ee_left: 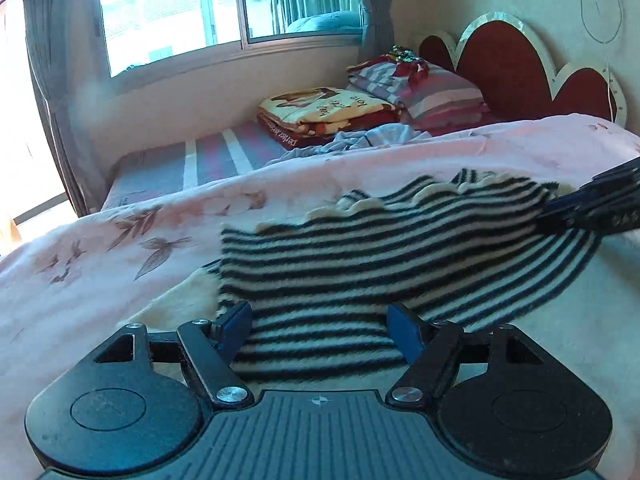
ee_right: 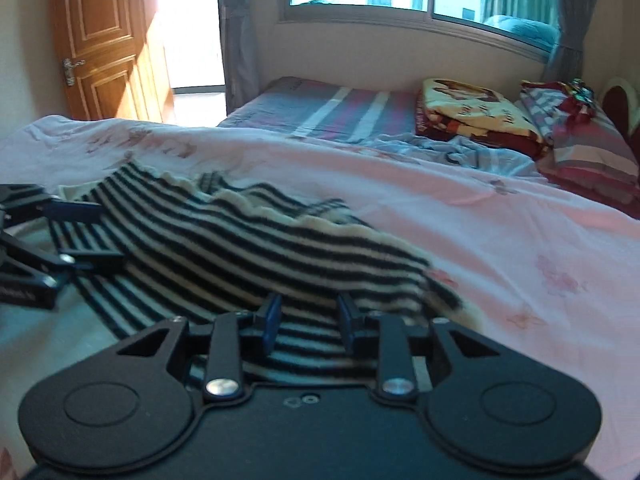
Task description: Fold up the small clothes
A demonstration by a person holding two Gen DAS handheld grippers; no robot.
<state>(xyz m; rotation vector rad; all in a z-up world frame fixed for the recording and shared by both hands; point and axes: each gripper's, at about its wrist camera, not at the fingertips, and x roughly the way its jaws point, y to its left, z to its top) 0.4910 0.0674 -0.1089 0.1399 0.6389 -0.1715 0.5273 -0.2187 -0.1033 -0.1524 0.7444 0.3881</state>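
Now I count one small garment, a fuzzy knit in black and cream stripes with a scalloped cream edge, lying partly doubled over on the pink leaf-print bedspread. My two tools sit at its near hem. My left gripper has its blue fingers spread wide, released, with striped cloth lying between them. My right gripper stands narrower, fingers either side of a fold; they seem not to pinch it, though blur hides the contact. Beyond lie one folded yellow blanket, two striped pillows and a red scalloped headboard.
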